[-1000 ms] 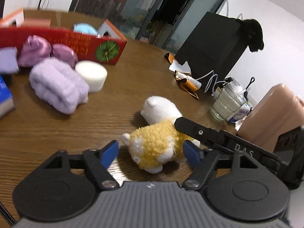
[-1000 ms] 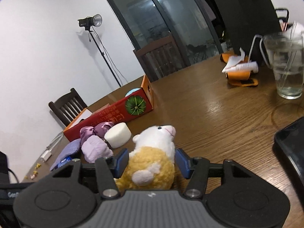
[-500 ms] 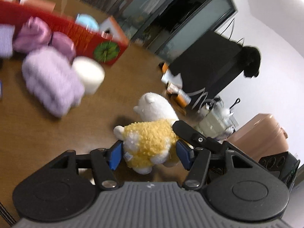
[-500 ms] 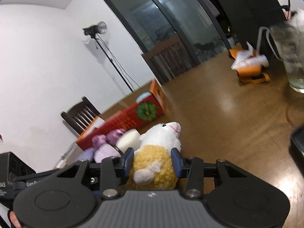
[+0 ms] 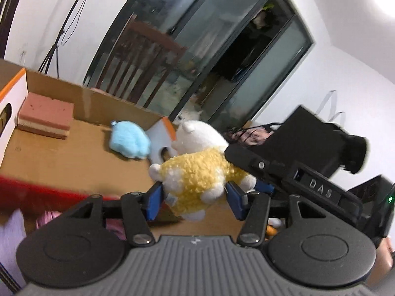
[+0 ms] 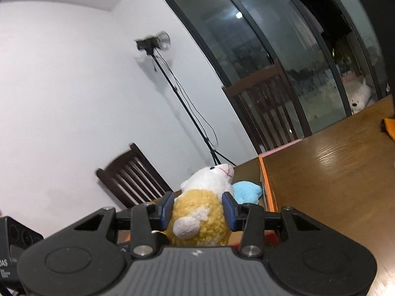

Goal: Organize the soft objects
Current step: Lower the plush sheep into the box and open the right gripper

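Both grippers, left [image 5: 193,198] & right [image 6: 197,209], clamp plush [image 5: 197,175], carried over box [image 5: 74,153]; left jaws just closed further. Next, by my read: lower in beside blue toy [image 5: 129,139], release.

Raised letters "DAS" stand on the black plastic body of the right gripper [image 5: 318,189] – seen from the left wrist camera. On the right wrist view, the black housing of the left gripper [image 6: 5,262] shows "DAS", cut at the edge – smaller print below is unreadable.
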`<state>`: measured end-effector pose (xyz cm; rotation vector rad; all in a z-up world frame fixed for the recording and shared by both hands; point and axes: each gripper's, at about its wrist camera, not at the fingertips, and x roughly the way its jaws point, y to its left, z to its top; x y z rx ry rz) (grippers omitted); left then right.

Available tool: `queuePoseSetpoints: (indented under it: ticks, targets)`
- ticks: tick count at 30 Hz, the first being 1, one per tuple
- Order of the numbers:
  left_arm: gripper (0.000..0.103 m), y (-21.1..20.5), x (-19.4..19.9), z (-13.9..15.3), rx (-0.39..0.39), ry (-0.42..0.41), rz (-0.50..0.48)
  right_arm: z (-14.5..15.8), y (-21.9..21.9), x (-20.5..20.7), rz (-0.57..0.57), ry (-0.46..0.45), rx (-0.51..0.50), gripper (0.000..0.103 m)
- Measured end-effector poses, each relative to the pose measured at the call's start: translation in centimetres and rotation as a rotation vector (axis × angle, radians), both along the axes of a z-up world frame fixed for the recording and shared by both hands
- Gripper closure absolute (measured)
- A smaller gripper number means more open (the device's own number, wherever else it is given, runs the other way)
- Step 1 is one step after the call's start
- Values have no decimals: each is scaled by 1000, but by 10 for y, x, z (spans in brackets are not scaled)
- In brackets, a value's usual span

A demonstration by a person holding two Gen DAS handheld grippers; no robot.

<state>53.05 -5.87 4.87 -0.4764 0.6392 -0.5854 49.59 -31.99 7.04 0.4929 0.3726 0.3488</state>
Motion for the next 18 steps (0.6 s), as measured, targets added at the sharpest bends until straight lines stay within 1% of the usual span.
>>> queuePoseSetpoints:
  ticks: [2,5,8,11,12,13,15,18]
  targets:
    - [48,2,23,-12,4,45,18,-8,9,26,-2,21,-37,61]
    - [48,4,44,-25,42,71,25,-23,18,59,-3,68,-55,61]
    - [48,4,59,-37,66,96,8,-32,24,75,-18,86,-95,61]
    - [48,-4,61,-41,128,82,10,-38,28,79,-56,111,-160,62]
    - [47,-6,58,-42,138,77,7,-40,27,79,-64,124,-169,62]
    - [44,-7,57,-42,142,68,-3,-41,26,78,-71,126,-180,62]
    - [38,-10,53,-41,146,66,-26,-40,27,74,-95,111,-206,62]
    - [38,-13,44,-35,185,45,-22,-36,22,69,-101,101,-223,62]
